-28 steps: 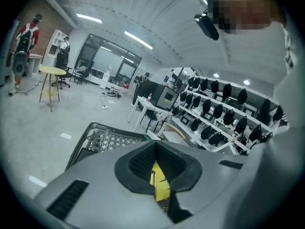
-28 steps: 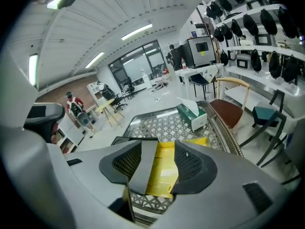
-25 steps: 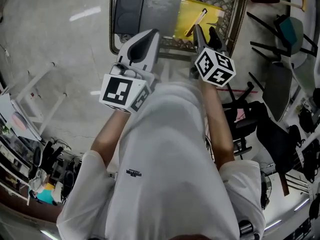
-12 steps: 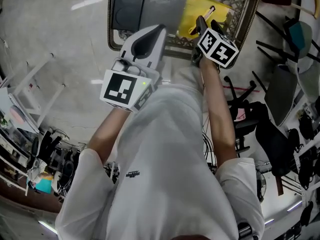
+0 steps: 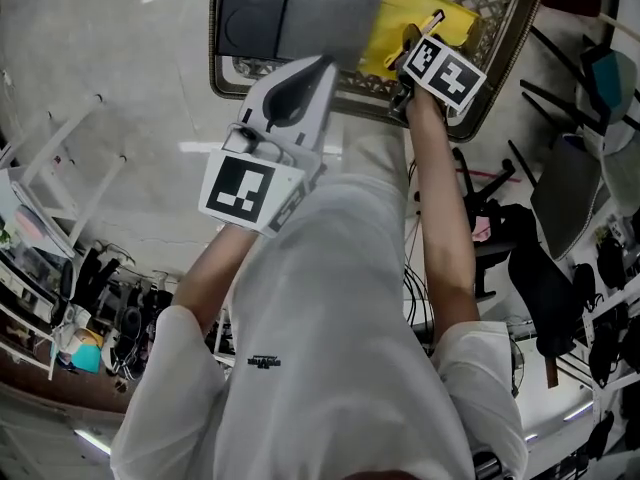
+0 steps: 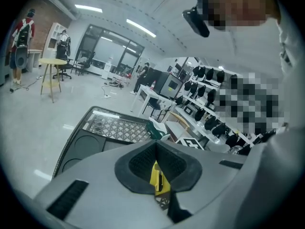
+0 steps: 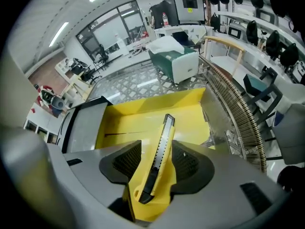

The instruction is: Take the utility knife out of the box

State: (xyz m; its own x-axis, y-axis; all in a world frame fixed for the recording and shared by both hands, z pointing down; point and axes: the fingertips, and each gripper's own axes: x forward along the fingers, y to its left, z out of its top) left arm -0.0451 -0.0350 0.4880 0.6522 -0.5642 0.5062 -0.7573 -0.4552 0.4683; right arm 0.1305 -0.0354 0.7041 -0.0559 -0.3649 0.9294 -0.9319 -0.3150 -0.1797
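The right tongs (image 7: 157, 163) are clenched on the knife (image 7: 163, 140). They grip its yellow body low down, so its far end points toward the upper centre of the right gripper view, over the open yellow box (image 7: 138, 120). The left tongs (image 6: 156, 151) are pressed together with nothing gripped, near the basket (image 5: 222, 83) rim at the upper left of the head view. Compared with a second ago, the right tongs and knife sit higher and further right in the head view. More of the basket also shows.
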